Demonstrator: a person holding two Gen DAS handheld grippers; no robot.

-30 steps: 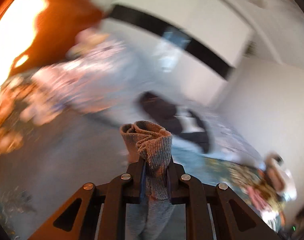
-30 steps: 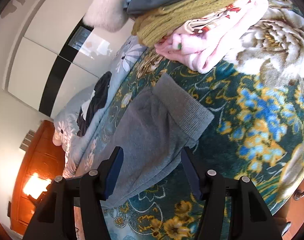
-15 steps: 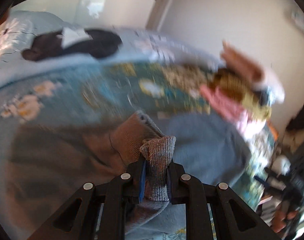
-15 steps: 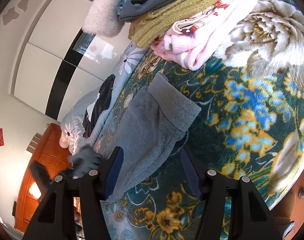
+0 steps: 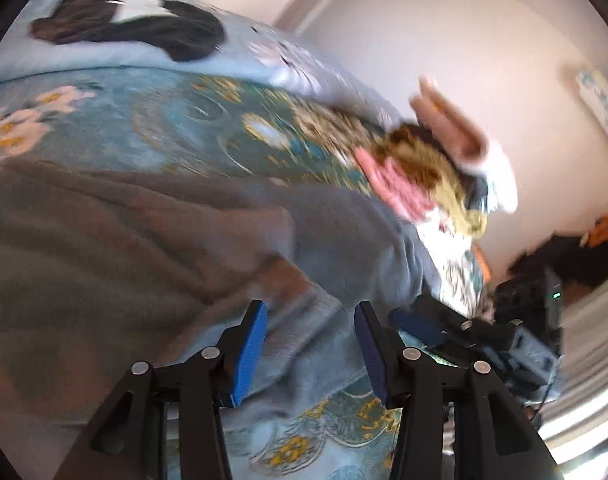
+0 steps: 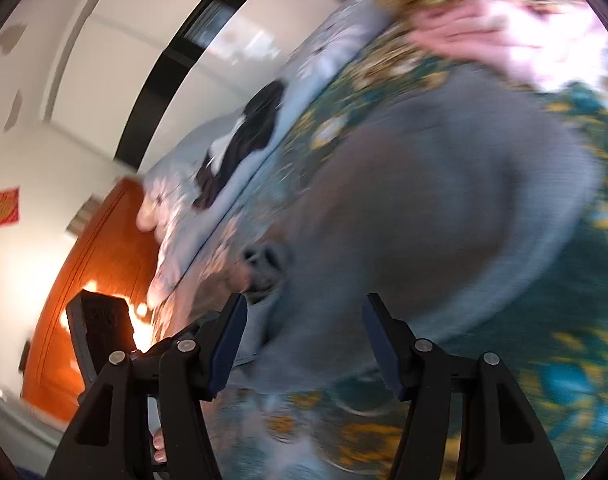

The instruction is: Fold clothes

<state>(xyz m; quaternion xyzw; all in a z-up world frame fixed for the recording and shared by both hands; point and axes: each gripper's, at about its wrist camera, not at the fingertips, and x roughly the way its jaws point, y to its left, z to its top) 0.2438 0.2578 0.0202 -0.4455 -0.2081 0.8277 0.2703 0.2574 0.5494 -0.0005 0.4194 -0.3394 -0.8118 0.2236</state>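
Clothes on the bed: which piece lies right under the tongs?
The grey garment, spread flat on the floral bedspread below both open tongs. The others lie farther off: a heap of pink and mustard clothes and a black-and-white piece.

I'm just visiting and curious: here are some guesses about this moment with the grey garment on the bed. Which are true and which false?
1. The left gripper is clamped on the grey garment. False: its jaws stand open, the cloth lying between them.
2. The right gripper is open. True.
3. The grey garment lies on a floral bedspread. True.
4. The pile of clothes sits on the floor. False: it sits on the bed, beyond the garment.
5. A black and white item lies on the pale blue bedding. True.
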